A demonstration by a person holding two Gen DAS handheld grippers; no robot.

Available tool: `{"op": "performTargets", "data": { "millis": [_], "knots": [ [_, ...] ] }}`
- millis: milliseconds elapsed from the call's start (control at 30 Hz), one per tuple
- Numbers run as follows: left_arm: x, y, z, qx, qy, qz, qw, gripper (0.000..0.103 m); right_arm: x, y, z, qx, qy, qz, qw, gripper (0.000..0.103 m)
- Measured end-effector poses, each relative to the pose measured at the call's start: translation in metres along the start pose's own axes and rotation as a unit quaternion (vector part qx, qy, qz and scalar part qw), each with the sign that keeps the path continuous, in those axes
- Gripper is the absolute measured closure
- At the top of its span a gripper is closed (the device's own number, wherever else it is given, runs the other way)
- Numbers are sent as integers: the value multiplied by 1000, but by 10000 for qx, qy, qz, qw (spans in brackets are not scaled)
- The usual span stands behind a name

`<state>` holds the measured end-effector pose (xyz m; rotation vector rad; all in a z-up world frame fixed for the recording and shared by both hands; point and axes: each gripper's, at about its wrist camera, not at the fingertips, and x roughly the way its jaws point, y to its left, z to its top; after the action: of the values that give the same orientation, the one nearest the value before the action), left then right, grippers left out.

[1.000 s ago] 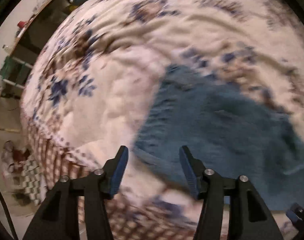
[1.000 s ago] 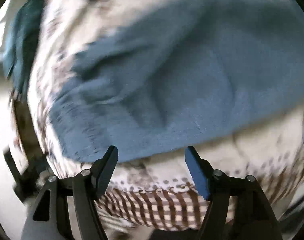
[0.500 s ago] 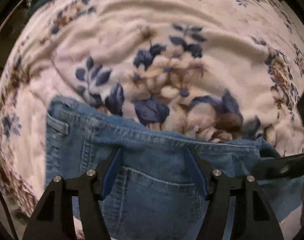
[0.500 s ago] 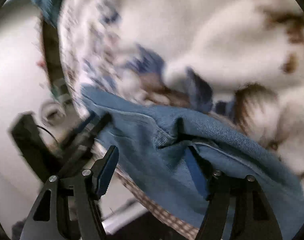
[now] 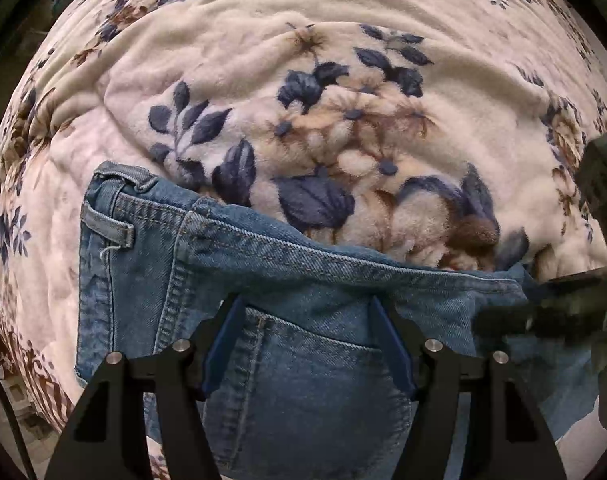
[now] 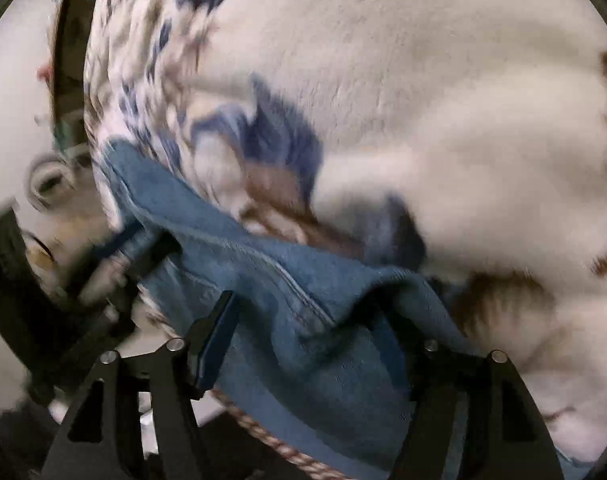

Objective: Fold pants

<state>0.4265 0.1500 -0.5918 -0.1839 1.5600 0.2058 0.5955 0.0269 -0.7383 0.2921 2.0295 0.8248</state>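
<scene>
Blue jeans (image 5: 143, 280) lie on a floral blanket (image 5: 303, 80), the waistband (image 5: 343, 256) running across the left wrist view and a belt loop (image 5: 107, 224) at the left. My left gripper (image 5: 307, 340) points down over the back pocket, jaws open, fingers astride flat denim. The right gripper's black body (image 5: 563, 308) comes in at the waistband's right end. In the blurred right wrist view my right gripper (image 6: 311, 320) has a raised fold of the jeans (image 6: 303, 380) between its jaws, which are opening. Denim drapes over its right finger.
The blanket (image 6: 423, 100) covers a bed whose checked border (image 6: 263, 436) drops off just below the jeans. Past the bed's left edge are pale floor (image 6: 7, 100) and a round object (image 6: 49, 182). The left gripper (image 6: 119, 256) shows there as a dark blur.
Both grippers swung in from over the spread jeans and came down at the waistband. Over the last half second the left one held still while the right one crept closer.
</scene>
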Motion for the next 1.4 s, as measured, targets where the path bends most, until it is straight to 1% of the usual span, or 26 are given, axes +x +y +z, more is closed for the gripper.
{"op": "performTargets", "data": {
  "millis": [33, 67, 100, 133, 167, 200, 267, 333, 400, 433, 467, 500, 567, 600, 633, 700, 767, 833, 867, 900, 1033, 1133, 1167, 1267, 1333, 1400],
  "knots": [
    [0, 1, 0, -12, -15, -6, 10000, 40, -1, -5, 4, 65, -118, 227, 9996, 33],
    [1, 2, 0, 1, -24, 2, 10000, 40, -3, -4, 4, 50, -231, 249, 9994, 41],
    [3, 2, -1, 49, -23, 44, 10000, 40, -3, -4, 2, -29, -284, -19, 9996, 54],
    [3, 0, -3, 91, -16, 81, 9999, 40, -6, -2, -3, -139, -352, -497, 9980, 82],
    [5, -1, -5, 135, -4, 125, 9998, 40, -18, -5, -10, 24, -587, -330, 9977, 86],
    [7, 0, -7, 186, 9, 164, 9997, 40, -31, -7, -15, 169, -827, -104, 9964, 87],
    [11, 5, -10, 198, 49, 161, 9997, 40, -59, -5, -29, 184, -1194, 70, 9927, 87],
    [13, 11, -13, 168, 81, 161, 9997, 38, -67, -6, -42, 156, -1183, 52, 9928, 86],
    [11, 17, -14, 72, 169, 98, 9998, 38, -75, 0, -51, -130, -1181, -579, 9912, 85],
    [9, 18, -14, 38, 201, 51, 9998, 38, -79, 6, -52, -240, -1196, -757, 9896, 82],
    [4, 18, -14, 9, 210, -9, 9998, 38, -85, 8, -57, -344, -1244, -926, 9873, 76],
    [0, 19, -14, 3, 179, -79, 9998, 38, -89, 10, -62, -508, -1207, -1187, 9843, 64],
    [-12, 15, -10, 31, 86, -214, 9997, 38, -94, 5, -74, -844, -1104, -2094, 9679, 58],
    [-17, 11, -8, 78, 27, -311, 9995, 38, -96, -6, -78, -908, -995, -2294, 9640, 58],
    [-21, 5, -6, 132, -31, -341, 9993, 38, -95, -13, -82, -906, -892, -2320, 9644, 58],
    [-24, -6, -2, 239, -118, -372, 9989, 38, -91, -21, -86, -947, -731, -2019, 9721, 58],
    [-24, -17, 2, 315, -133, -452, 9984, 38, -77, -25, -85, -1043, -484, -2037, 9723, 59],
    [-22, -31, 5, 434, -190, -438, 9979, 38, -65, -25, -85, -1151, -423, -2115, 9697, 80],
    [-21, -36, 6, 504, -195, -431, 9976, 38, -65, -27, -87, -1092, -469, -2194, 9684, 96],
    [-19, -42, 7, 585, -198, -412, 9972, 38, -69, -28, -87, -868, -680, -2264, 9678, 98],
    [-3, -53, 8, 815, -200, -182, 9963, 38, -90, -15, -109, -480, -1457, -2320, 9605, 100],
    [5, -52, 12, 865, -174, -137, 9960, 38, -105, -25, -123, -130, -1853, -2331, 9545, 101],
    [8, -54, 13, 877, -174, -118, 9959, 38, -107, -29, -126, -6, -2029, -2406, 9492, 101],
    [13, -59, 15, 911, -120, -49, 9958, 38, -93, -39, -123, 228, -1808, -2357, 9546, 101],
    [12, -62, 17, 851, -103, -72, 9963, 38, -93, -47, -121, 250, -1501, -1768, 9724, 99],
    [5, -66, 18, 802, -125, -139, 9966, 38, -108, -43, -120, 96, -1507, -1570, 9760, 97]
  ]
}}
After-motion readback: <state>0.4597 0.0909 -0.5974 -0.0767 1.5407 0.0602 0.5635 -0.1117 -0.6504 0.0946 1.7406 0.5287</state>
